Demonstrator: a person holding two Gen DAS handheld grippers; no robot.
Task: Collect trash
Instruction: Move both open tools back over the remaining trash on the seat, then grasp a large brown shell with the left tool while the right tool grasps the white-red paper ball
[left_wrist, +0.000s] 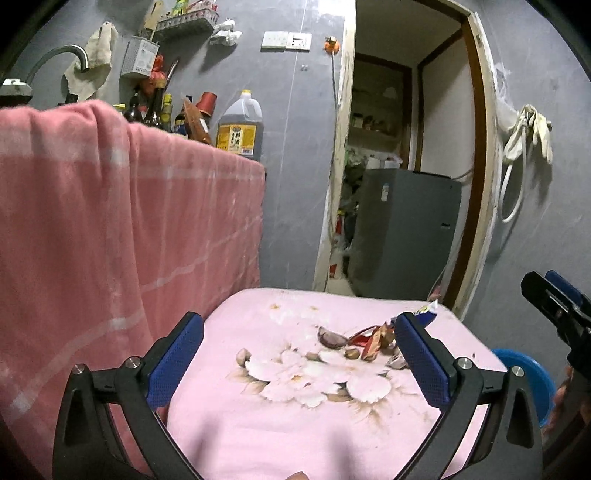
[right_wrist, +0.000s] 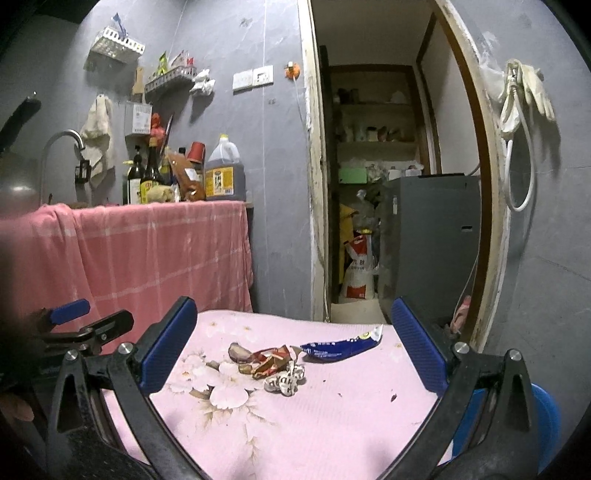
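Crumpled wrappers (right_wrist: 280, 365) heaped on pink floral cloth (right_wrist: 332, 424)

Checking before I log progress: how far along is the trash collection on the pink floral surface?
Nothing looks collected yet. The blue wrapper, red wrapper, crumpled white wrapper and garlic peels all lie on the pink floral cloth. Nothing is in hand: the left gripper and right gripper both stand open and empty, facing the pile. Every piece is left to pick up.

Wrappers (right_wrist: 280, 365) on cloth (right_wrist: 332, 424)
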